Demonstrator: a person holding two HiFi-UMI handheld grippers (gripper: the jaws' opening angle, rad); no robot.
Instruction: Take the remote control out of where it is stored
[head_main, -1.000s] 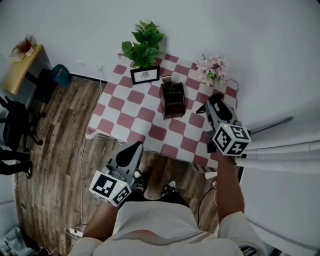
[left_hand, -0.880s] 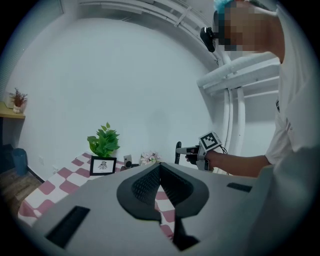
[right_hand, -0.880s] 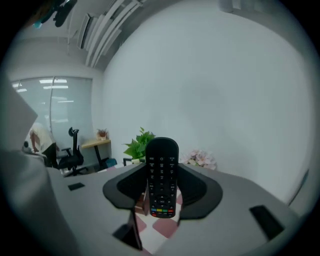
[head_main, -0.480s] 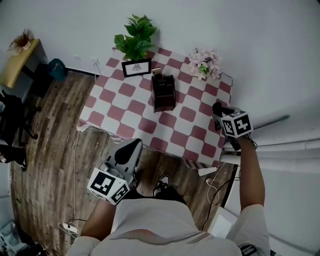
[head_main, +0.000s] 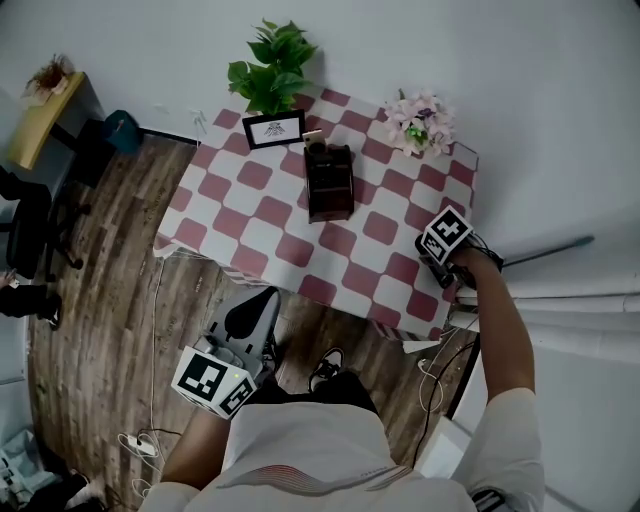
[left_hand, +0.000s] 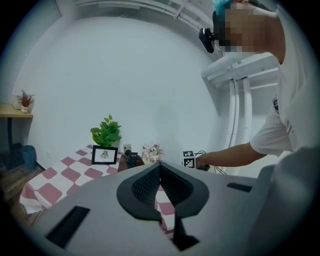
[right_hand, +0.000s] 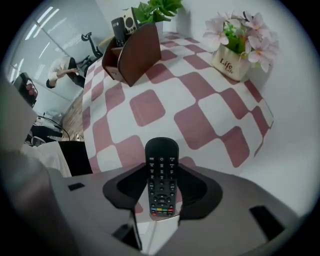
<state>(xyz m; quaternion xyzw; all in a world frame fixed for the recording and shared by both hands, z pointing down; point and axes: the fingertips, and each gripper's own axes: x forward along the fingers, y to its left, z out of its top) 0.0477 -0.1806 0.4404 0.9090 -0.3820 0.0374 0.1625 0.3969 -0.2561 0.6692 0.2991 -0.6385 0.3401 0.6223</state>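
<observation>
A black remote control (right_hand: 161, 155) lies lengthwise between the jaws of my right gripper (right_hand: 161, 171), buttons up, with the pads against its sides. That right gripper (head_main: 436, 250) is low over the right edge of the checkered table (head_main: 260, 215). The dark wooden organizer (head_main: 329, 183) stands at the back middle of the table, well left of the gripper; in the right gripper view the organizer (right_hand: 132, 47) still holds a dark device upright. My left gripper (head_main: 250, 315) hangs off the table's front over the floor; its jaws (left_hand: 160, 167) meet with nothing between them.
A pot of pink flowers (head_main: 420, 122) stands at the table's back right, a green plant (head_main: 272, 75) and a framed picture (head_main: 274, 130) at the back. White curtains (head_main: 570, 300) hang right of the table. Cables lie on the wood floor (head_main: 110, 270).
My right gripper has swung from above the table's right side out to its right edge and dropped lower. The left gripper has barely moved.
</observation>
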